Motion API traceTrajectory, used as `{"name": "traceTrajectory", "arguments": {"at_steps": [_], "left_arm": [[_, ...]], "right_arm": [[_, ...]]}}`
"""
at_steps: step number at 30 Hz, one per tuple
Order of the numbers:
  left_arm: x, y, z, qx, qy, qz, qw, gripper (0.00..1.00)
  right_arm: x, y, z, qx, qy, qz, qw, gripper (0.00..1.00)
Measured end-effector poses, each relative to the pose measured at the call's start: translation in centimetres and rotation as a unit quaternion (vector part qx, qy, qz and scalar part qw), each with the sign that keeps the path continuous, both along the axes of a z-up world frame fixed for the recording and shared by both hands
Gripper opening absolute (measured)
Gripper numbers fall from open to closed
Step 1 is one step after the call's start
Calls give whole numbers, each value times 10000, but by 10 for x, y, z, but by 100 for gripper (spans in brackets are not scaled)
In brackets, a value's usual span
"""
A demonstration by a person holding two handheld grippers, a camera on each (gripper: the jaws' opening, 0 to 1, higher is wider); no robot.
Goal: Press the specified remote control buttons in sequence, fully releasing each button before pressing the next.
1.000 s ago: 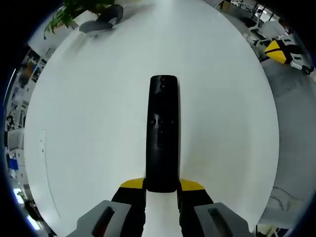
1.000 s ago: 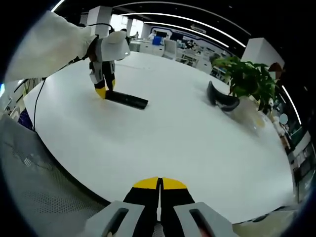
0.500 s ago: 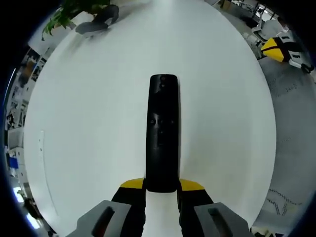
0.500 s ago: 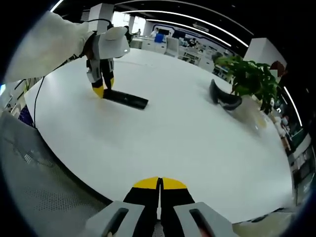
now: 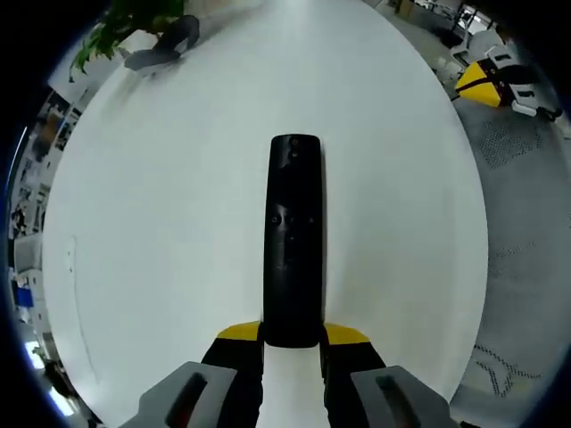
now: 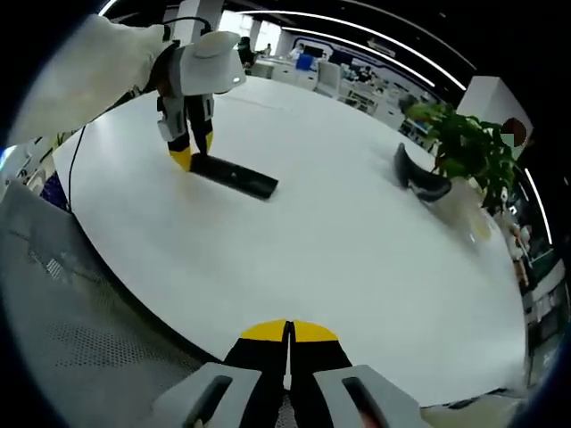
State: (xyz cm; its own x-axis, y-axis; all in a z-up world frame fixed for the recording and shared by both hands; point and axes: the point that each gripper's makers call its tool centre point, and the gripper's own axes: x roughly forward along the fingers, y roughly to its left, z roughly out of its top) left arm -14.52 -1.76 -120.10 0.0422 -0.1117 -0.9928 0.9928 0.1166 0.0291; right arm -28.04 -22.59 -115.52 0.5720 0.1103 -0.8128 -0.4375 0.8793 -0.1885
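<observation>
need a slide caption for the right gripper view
Left gripper clamps one end of a black remote on a white table, while the right gripper waits shut near the table's edge.

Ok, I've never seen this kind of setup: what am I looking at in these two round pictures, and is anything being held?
No robot here: a person carries a handheld two-jaw claw in each hand, and each claw has a fisheye camera looking along its jaws. In the left gripper view, the left claw, with yellow-tipped jaws, clamps the near end of a long black remote control lying on a round white table. The right gripper view looks across the table from its edge: the right claw is shut on nothing, and you see the left claw and remote from the side. A dark curved object lies beside a green potted plant at the far edge.
</observation>
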Motion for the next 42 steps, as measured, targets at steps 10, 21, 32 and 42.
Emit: {"name": "traceTrajectory", "arguments": {"at_steps": [10,21,32,42], "left_arm": [[-23,-3,0,52,2,-23,10000,23],[-48,-8,1,70,18,12,10000,23],[-73,-15,0,84,13,43,10000,23],[-92,-19,1,-172,-13,173,9997,23]], "right_arm": [[-1,7,6,415,90,-113,9990,0],[7,15,15,671,92,9,9977,0],[51,39,27,1257,5,12,9921,0],[49,39,4,1818,131,-306,9828,0]]}}
